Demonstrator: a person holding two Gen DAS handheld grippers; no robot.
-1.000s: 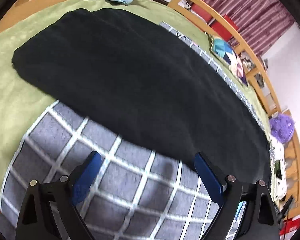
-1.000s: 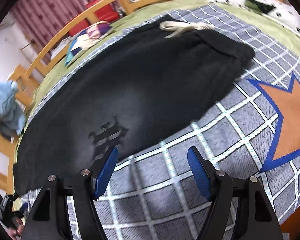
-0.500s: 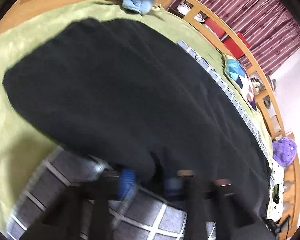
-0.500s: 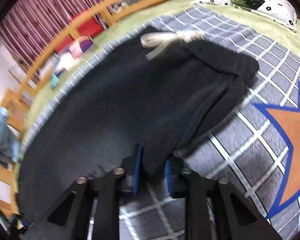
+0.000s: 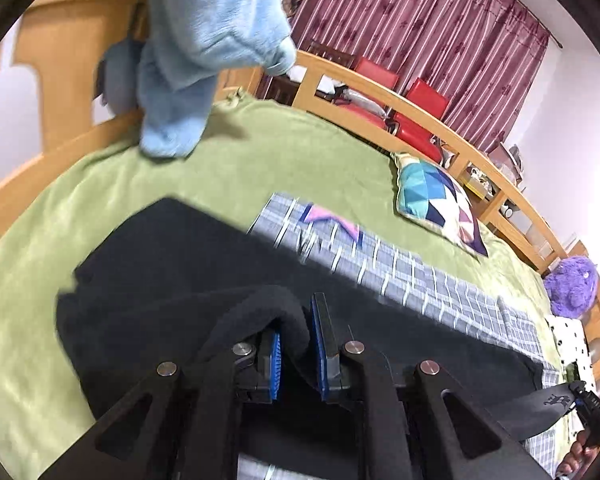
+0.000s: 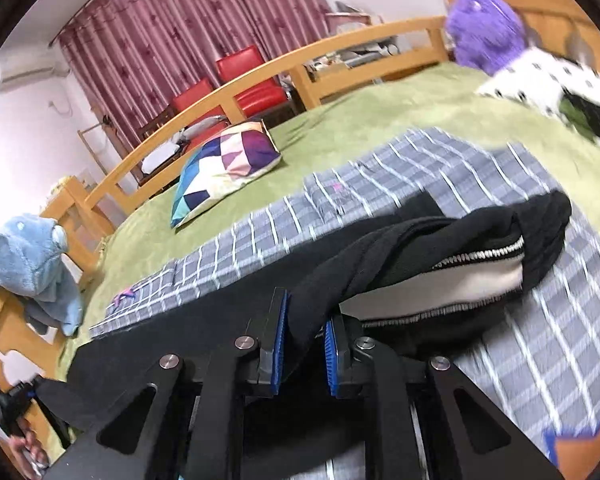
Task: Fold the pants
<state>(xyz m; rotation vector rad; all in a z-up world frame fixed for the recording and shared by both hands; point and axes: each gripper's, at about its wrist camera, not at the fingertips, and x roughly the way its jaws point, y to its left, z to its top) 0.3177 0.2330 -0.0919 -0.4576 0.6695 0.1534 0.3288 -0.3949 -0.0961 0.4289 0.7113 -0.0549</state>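
The black pants (image 5: 172,264) lie on the bed, their near edge lifted. My left gripper (image 5: 296,344) is shut on a bunched fold of the black fabric near the leg end. My right gripper (image 6: 304,336) is shut on the pants (image 6: 380,256) near the waist; the waistband hangs open to the right and shows its white lining (image 6: 440,284) and a striped edge. The rest of the pants still rests on the grey checked blanket (image 6: 380,184). The right gripper, holding the cloth, shows small at the far lower right of the left wrist view (image 5: 584,404).
The bed has a green cover (image 5: 260,152) and a wooden rail (image 6: 260,76). A patchwork pillow (image 5: 436,200), a blue plush toy (image 5: 204,40), a purple plush toy (image 6: 484,28) and a spotted pillow (image 6: 548,84) lie around the edges. Red chairs (image 5: 384,92) stand behind.
Both grippers closed on the near edge of the pants and have lifted it off the blanket, tilting up toward the far side of the bed.
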